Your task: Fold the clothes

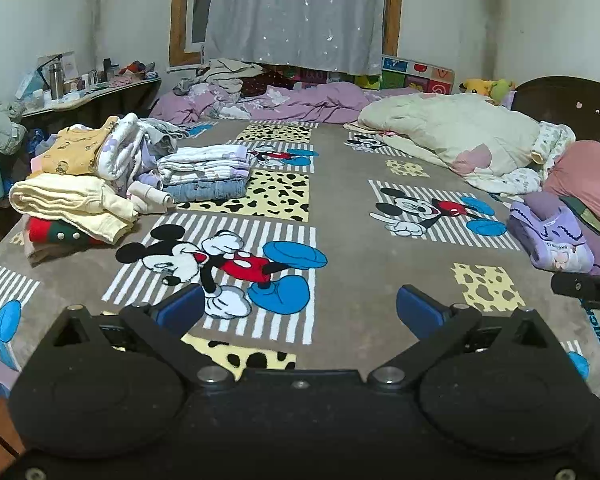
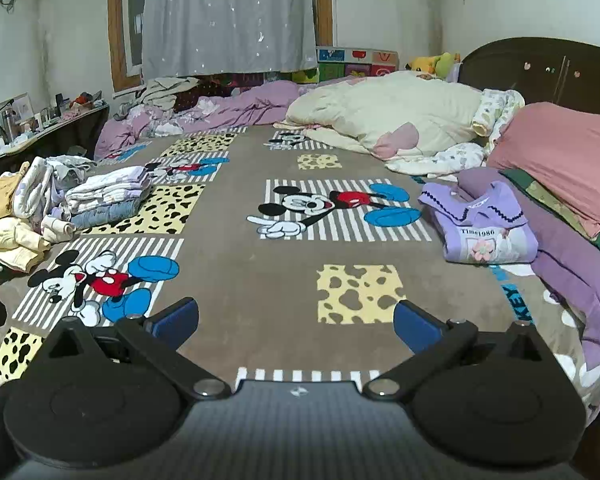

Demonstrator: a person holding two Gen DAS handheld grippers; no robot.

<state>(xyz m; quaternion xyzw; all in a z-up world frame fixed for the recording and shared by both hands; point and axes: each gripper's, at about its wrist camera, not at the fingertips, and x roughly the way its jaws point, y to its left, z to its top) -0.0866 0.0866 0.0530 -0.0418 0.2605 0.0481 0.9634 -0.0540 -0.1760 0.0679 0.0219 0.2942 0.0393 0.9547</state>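
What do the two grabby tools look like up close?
Both look alike. The left tool has a black body with two round black discs, angled black arms joined by silver bolts, and two blue fingers. The right tool has the same black frame and blue fingers, plus a ribbed grey middle panel. No cables or sleeves show.
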